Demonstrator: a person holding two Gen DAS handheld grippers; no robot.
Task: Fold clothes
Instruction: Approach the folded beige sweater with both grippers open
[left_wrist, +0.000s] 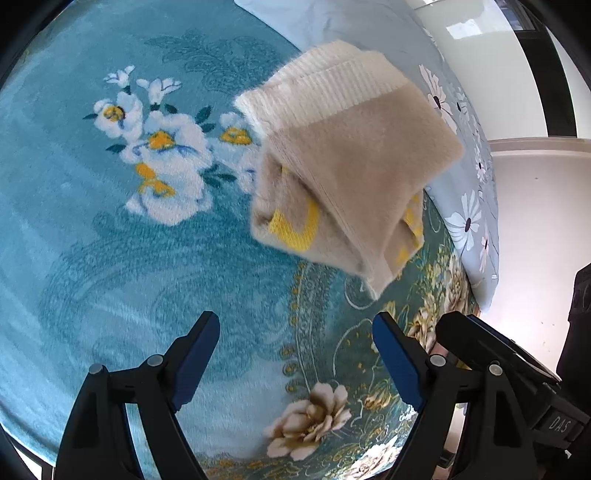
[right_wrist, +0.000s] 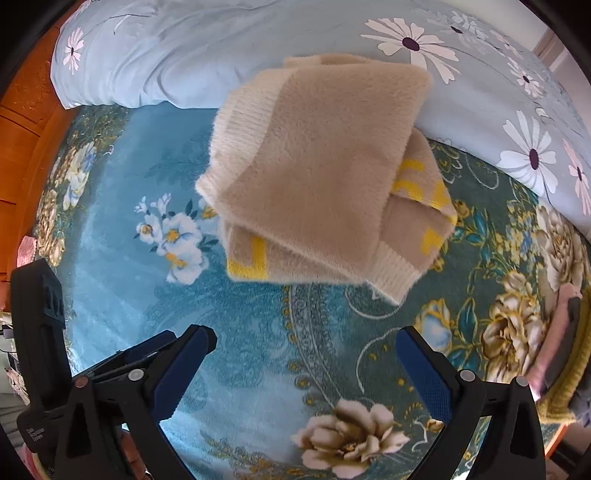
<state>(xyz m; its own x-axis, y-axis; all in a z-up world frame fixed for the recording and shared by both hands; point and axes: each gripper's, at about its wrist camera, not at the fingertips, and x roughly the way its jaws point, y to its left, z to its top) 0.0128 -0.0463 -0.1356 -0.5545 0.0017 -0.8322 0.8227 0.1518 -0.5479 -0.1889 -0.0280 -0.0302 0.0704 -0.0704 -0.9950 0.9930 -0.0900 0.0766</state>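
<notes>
We see the folded sweater (left_wrist: 343, 158) (right_wrist: 321, 177) on the bed (left_wrist: 110, 240) (right_wrist: 258, 332), ahead of both tools, left (left_wrist: 295, 354) and right (right_wrist: 306, 365), apart from them. Both gape wide, empty. Its long axis runs diagonally, ribbed hem pointing away-left.

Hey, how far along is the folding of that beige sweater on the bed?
Done: the fuzzy beige sweater with yellow lettering lies folded into a compact bundle on the teal floral blanket. In hand: nothing; the left gripper and right gripper are open, short of it. Left: perhaps tidying its loose cuff.
</notes>
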